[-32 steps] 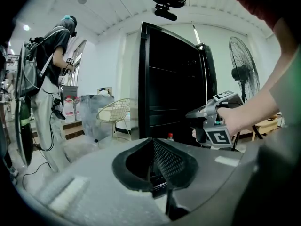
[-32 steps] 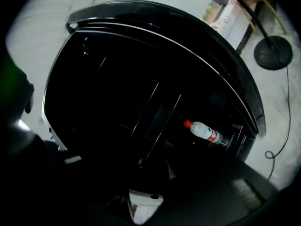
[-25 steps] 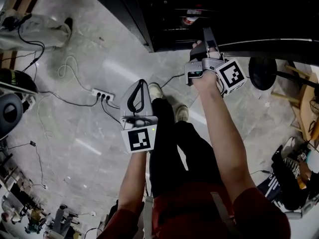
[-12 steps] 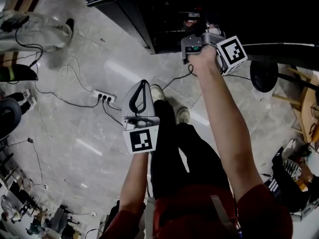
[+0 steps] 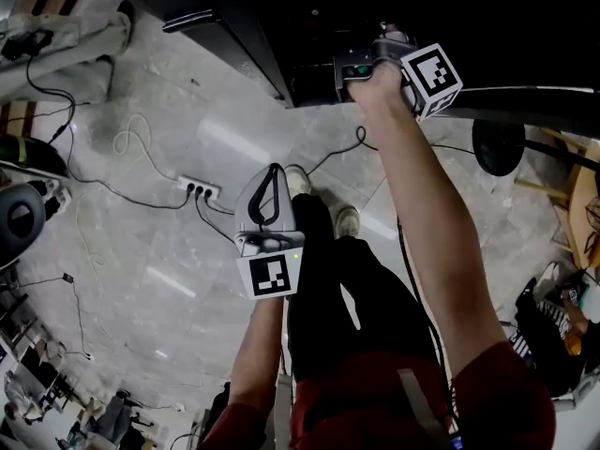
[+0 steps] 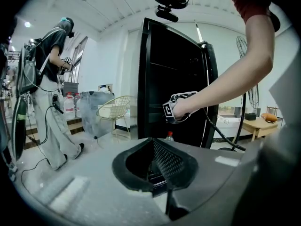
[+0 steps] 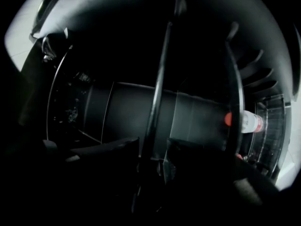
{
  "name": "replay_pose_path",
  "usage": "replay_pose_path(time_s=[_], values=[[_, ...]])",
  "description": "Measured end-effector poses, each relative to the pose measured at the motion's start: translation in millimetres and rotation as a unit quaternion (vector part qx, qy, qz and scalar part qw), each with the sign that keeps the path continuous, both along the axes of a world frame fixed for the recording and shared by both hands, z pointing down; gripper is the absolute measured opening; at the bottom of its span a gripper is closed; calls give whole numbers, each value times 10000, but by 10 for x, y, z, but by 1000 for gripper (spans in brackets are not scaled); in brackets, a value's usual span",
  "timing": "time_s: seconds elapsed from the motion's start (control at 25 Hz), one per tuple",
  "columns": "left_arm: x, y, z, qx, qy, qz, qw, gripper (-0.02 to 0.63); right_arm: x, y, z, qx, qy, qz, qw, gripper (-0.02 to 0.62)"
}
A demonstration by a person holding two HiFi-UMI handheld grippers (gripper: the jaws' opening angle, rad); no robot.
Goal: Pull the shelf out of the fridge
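Observation:
The black fridge [image 5: 309,45] stands open in front of me, tall and dark in the left gripper view [image 6: 174,79]. My right gripper [image 5: 389,37] reaches into its dark inside, the marker cube [image 5: 431,78] behind my hand. In the right gripper view the thin dark edge of the shelf [image 7: 157,93] runs between the two jaws of the right gripper [image 7: 153,149]; they stand wide apart and I see no pad pressing on it. My left gripper [image 5: 272,172] hangs low over the floor, its jaws meeting at the tips with nothing in them, as the left gripper view [image 6: 157,161] also shows.
A bottle with a red cap [image 7: 247,121] lies deeper in the fridge. A power strip [image 5: 199,188] with cables lies on the floor at left, and a round fan base [image 5: 497,143] stands at right. Another person [image 6: 47,88], a wire chair [image 6: 115,112] and a low table [image 6: 261,121] are nearby.
My right gripper has moved forward from in front of the fridge into its dark opening. The left gripper has drifted slightly toward me, still shut.

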State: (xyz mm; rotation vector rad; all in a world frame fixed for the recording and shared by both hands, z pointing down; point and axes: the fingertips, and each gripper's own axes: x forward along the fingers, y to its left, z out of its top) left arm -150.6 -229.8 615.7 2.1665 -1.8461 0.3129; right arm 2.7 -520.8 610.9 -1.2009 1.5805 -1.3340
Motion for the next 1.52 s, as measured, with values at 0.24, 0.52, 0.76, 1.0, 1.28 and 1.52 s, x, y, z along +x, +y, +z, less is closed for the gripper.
replay_pose_path(time_s=[0.24, 0.52, 0.76, 1.0, 1.28, 1.52], values=[[41, -16, 3, 60, 7, 50, 10000, -2, 82, -195, -45, -41, -412, 324, 9986, 163], [98, 6, 60, -26, 92, 143, 9999, -2, 143, -311, -2, -205, -832, 687, 9940, 128], [138, 22, 26, 5, 112, 199, 9997, -2, 217, -303, 17, -417, -872, 1002, 9903, 77], [130, 56, 32, -52, 170, 182, 9997, -2, 242, -322, -15, -98, -927, 907, 9915, 9], [166, 213, 12, -1, 95, 246, 9997, -2, 296, -94, -42, -107, -970, 890, 9912, 9], [123, 121, -148, -1, 62, 220, 9997, -2, 306, -3, -35, -161, -983, 798, 9918, 9]])
